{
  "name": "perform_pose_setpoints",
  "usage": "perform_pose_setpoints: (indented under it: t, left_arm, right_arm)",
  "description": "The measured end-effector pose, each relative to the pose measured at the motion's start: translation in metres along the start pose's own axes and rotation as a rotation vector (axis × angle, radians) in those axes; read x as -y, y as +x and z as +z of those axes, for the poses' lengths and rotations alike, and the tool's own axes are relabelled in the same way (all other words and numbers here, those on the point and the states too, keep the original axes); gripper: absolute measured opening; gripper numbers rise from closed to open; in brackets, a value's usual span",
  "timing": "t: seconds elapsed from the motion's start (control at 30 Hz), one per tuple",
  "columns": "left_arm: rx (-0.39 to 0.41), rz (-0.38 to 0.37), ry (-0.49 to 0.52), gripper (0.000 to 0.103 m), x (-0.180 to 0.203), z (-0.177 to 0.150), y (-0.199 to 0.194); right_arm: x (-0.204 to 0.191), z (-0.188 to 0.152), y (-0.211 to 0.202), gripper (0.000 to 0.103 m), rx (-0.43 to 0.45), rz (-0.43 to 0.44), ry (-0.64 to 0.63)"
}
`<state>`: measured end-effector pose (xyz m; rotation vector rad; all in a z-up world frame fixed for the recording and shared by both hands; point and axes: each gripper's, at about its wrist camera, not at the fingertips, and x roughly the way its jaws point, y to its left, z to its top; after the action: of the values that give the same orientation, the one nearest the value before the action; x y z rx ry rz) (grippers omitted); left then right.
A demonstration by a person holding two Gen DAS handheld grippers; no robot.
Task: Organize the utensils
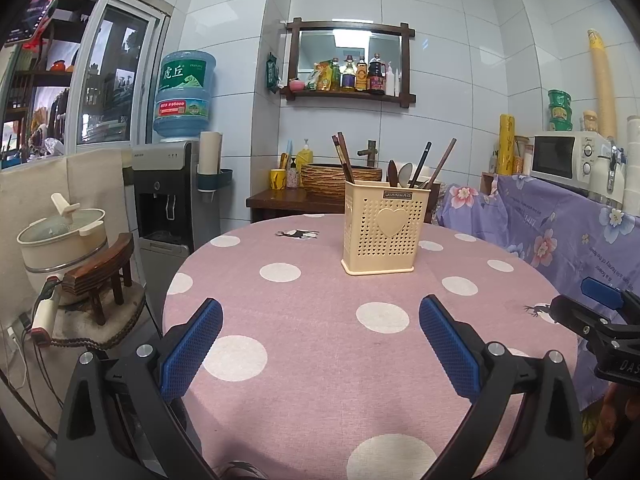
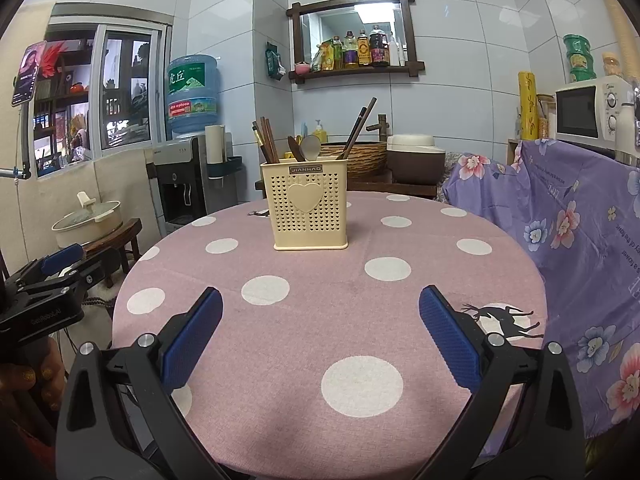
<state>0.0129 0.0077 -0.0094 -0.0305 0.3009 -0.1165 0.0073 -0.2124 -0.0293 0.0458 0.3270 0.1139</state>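
Note:
A cream perforated utensil holder (image 1: 384, 227) (image 2: 309, 204) with a heart on its front stands upright on the far half of the round table (image 1: 312, 320) (image 2: 320, 312), which wears a pink cloth with white dots. Brown chopsticks (image 1: 344, 158) (image 2: 267, 140), two spoons (image 1: 400, 172) (image 2: 306, 148) and dark sticks (image 1: 434, 162) (image 2: 360, 124) stick out of it. My left gripper (image 1: 320, 308) hangs open over the near table edge, nothing between its blue pads. My right gripper (image 2: 320, 298) is likewise open and empty, well short of the holder.
A water dispenser (image 1: 176, 196) and a stool with a lidded pot (image 1: 64, 240) stand left of the table. A purple floral cloth (image 2: 580, 240) covers furniture on the right, with a microwave (image 2: 588, 110) above. A wooden counter with a basin (image 1: 320, 184) lies behind.

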Motion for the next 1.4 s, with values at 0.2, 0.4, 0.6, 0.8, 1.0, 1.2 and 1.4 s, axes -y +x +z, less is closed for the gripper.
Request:
perform_pose_setpoints:
  t: [0.2,0.4,0.6,0.8,1.0,1.2,1.4]
  left_arm:
    - [-0.002,0.0,0.002,0.098,0.0002,-0.0007,0.0008]
    - [-0.007,0.0,0.001,0.098,-0.0004,-0.0012,0.0013]
    - [-0.007,-0.001,0.001,0.098,-0.0016,-0.0022,0.0019]
    - [-0.008,0.0,0.003,0.098,-0.0015,-0.002,0.002]
    - [-0.007,0.001,0.004,0.098,-0.0011,-0.0025,0.0021]
    - [-0.009,0.002,0.004,0.098,-0.0016,-0.0027,0.0023]
    - [-0.01,0.0,0.005,0.098,-0.0037,-0.0044,0.0028]
  right_arm:
    - [-0.0001,0.0001,0.0002,0.097,-0.002,-0.001,0.001]
    - [-0.0014,-0.0006,0.0016,0.097,-0.006,0.0,0.0]
    - [-0.0025,-0.0021,0.0031,0.097,-0.012,0.002,-0.002]
    - [-0.0032,-0.0027,0.0047,0.097,-0.015,0.002,-0.003]
    - [-0.0038,-0.0028,0.0048,0.097,-0.018,0.003,-0.003]
    - [-0.0045,-0.0039,0.0052,0.097,-0.019,0.003,-0.003]
    - [-0.0053,-0.0061,0.0074,0.097,-0.026,0.004,-0.003]
